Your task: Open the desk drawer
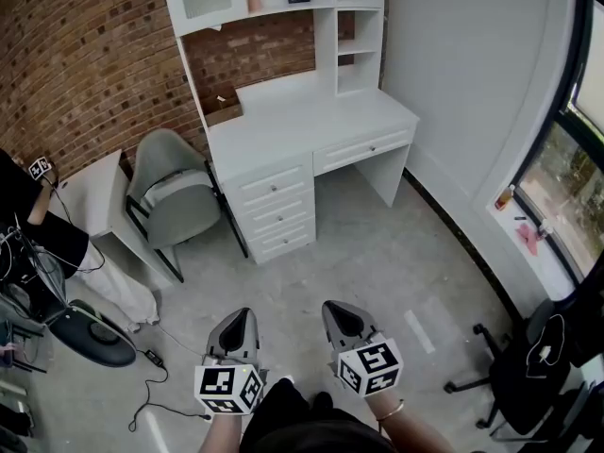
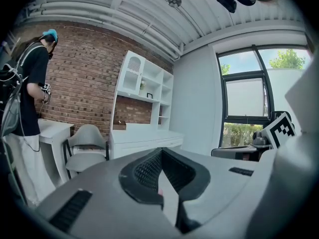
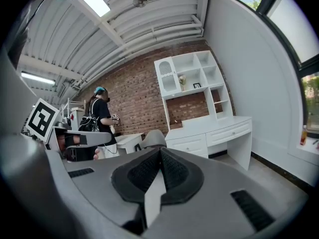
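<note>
A white desk with a hutch stands against the brick wall, far ahead of me. It has a wide drawer under the top and a stack of three drawers at its left; all are closed. My left gripper and right gripper hang side by side low in the head view, well short of the desk, over the floor. Both point towards the desk with jaws together and nothing between them. The left gripper view shows the desk beyond the left gripper. The wide drawer lies past the right gripper.
A grey chair and a small white table stand left of the desk. A person stands at the far left, with cables on the floor. A black office chair sits by the window at the right.
</note>
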`<state>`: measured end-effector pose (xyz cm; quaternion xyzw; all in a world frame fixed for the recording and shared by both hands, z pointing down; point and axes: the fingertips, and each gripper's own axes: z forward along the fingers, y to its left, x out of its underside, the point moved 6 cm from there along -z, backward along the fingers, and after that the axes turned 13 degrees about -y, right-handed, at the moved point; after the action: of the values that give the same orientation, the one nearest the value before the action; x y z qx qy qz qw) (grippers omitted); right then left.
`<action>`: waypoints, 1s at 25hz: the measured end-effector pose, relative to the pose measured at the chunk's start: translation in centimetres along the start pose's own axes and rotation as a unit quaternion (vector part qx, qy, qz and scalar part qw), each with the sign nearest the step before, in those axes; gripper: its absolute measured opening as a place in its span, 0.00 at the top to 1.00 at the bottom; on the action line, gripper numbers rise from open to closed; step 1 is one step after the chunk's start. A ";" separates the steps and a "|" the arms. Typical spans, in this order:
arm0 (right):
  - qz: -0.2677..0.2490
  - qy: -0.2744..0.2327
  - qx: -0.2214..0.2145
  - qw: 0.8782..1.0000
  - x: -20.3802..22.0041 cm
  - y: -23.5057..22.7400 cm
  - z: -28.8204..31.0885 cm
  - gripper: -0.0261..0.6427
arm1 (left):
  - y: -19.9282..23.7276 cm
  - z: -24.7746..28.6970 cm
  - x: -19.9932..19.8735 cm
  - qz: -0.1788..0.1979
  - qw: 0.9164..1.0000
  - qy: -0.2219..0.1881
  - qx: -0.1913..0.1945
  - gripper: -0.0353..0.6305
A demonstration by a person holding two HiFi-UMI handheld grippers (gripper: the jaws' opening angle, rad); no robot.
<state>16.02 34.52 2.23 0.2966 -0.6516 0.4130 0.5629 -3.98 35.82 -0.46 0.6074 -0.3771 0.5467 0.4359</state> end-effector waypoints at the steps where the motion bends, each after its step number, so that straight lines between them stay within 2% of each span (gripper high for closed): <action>1: 0.001 0.002 0.002 1.000 0.2 -0.3 0.4 0.95 | 0.2 0.4 0.1 0.001 1.000 0.001 -0.002 0.93; 10: -0.003 0.015 0.012 1.000 1.4 -3.6 6.9 0.95 | 4.4 7.1 1.5 -0.005 1.000 0.003 -0.004 0.93; 17: -0.001 0.018 0.015 1.000 1.7 -6.7 17.2 0.95 | 10.7 16.2 2.6 -0.019 1.000 0.011 0.010 0.93; 25: 0.005 0.063 0.024 0.998 3.7 -8.8 28.2 0.95 | 17.5 25.7 3.9 -0.026 0.999 0.029 0.036 0.93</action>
<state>9.06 6.00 6.96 0.2806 -0.6064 0.4490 0.5933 -11.23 5.86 4.92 0.6157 -0.3284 0.5659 0.4390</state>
